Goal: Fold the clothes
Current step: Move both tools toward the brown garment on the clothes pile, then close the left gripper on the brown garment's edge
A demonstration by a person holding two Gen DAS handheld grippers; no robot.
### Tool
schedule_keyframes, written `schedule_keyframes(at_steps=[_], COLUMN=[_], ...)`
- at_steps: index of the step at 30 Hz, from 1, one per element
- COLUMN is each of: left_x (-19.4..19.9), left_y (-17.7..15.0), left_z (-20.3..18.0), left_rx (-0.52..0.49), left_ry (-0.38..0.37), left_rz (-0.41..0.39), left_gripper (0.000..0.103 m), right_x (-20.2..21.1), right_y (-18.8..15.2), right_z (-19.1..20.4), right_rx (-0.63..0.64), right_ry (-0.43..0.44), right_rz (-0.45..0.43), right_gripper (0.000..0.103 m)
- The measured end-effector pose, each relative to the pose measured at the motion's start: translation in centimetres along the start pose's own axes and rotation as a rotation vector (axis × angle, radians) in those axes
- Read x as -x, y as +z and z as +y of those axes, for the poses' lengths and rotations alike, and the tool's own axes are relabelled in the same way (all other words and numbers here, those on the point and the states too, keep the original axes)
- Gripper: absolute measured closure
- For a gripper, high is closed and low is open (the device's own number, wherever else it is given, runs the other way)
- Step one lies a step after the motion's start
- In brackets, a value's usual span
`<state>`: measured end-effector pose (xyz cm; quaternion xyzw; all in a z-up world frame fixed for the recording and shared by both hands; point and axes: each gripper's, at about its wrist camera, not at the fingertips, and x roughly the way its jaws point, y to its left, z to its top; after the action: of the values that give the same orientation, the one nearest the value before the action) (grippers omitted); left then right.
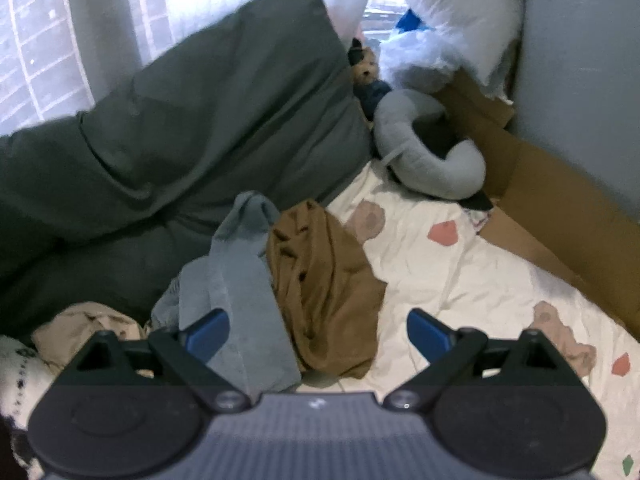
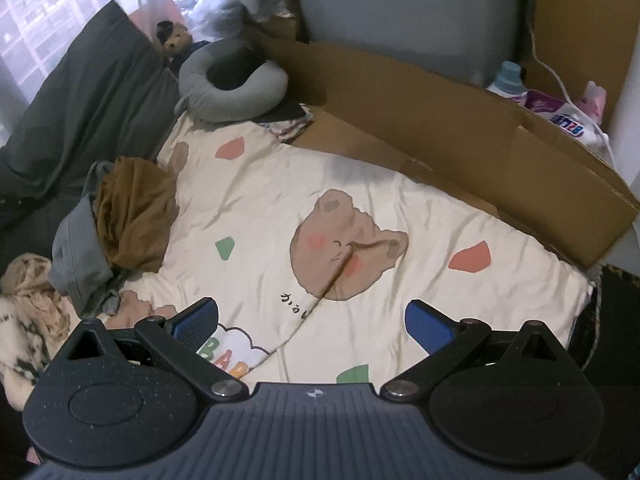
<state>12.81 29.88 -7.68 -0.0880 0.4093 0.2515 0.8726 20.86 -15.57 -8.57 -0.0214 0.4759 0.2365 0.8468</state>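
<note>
A crumpled brown garment (image 1: 324, 284) (image 2: 134, 216) lies in a heap on the cream printed sheet (image 1: 460, 276) (image 2: 260, 200), beside a grey-blue garment (image 1: 236, 280) (image 2: 78, 248). A beige garment (image 1: 80, 328) (image 2: 28, 280) lies further left. My left gripper (image 1: 318, 334) hovers open just above the brown and grey-blue pile, nothing between its blue pads (image 1: 208, 334). My right gripper (image 2: 312, 326) is open over the bare middle of the sheet, right of the pile, above the bear print (image 2: 344, 240).
A dark green duvet (image 1: 180, 128) (image 2: 80, 120) banks up on the left. A grey neck pillow (image 1: 424, 148) (image 2: 232, 88) and a teddy (image 1: 366, 70) sit at the far end. Flattened cardboard (image 2: 440, 120) lines the right side, with bottles (image 2: 508, 80) behind it.
</note>
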Motion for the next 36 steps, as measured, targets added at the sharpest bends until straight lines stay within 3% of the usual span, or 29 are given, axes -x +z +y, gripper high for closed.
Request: schedule_keyframes(at_steps=[8,14,23,36], left_x=[-3.6,-5.9,-8.9,-13.2], left_y=[-2.1,-2.8,-3.9,-5.1], left_z=[-0.1,-0.4,-0.9,-2.0], left_rx=[-0.02,-0.021,-0.011,-0.061], left_ry=[0.032,0.021,0.014,0.001], left_rz=[-0.014,-0.02,-0.07,-0.104], left_gripper=[0.008,0.009,0.011,0.015], right_x=[-3.0,-4.4,-7.5,-11.2], right_y=[-1.7,-2.5,-6.1,-11.0], right_z=[-2.3,-3.0,-3.3,-5.4], right_rx=[-0.004,0.017,0.012,-0.043], right_ry=[-0.094,-0.12,-0.099,-0.06], right_rz=[0.021,-0.031,-0.072,-0.029], right_gripper=[0.0,0.0,0.001,0.001])
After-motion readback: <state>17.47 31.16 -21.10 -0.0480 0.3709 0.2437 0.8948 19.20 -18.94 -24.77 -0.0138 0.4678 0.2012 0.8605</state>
